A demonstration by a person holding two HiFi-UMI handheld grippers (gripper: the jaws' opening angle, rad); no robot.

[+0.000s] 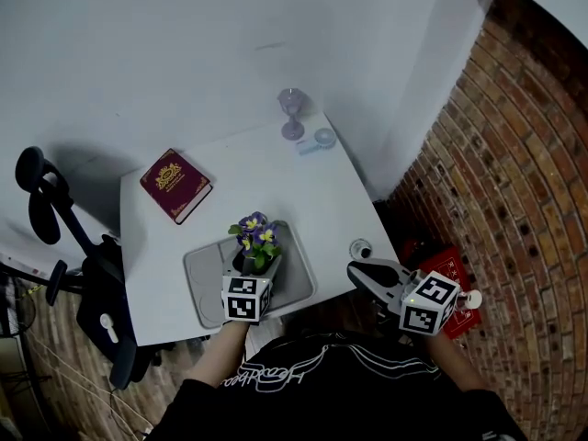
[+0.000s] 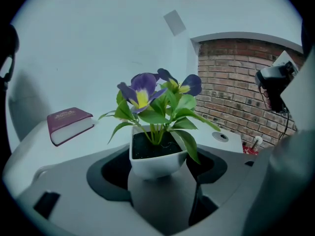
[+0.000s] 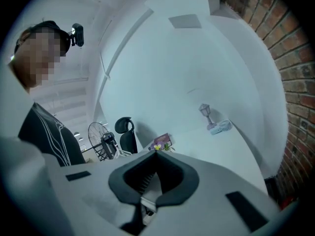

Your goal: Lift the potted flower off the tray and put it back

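Table (image 1: 312, 191): white, set against a white wall, with brick to the right.
Book (image 1: 175, 185): one, far left, well apart from the tray.
Tray (image 1: 197, 288): one, grey, at the near edge.
Potted flower (image 1: 257, 243): one, upright over the tray, straight ahead of the left gripper.
Left gripper (image 2: 158, 168): nearer, jaws pressed on the pot's sides.
Right gripper (image 3: 156, 154): jaws together, empty, off the table's right.
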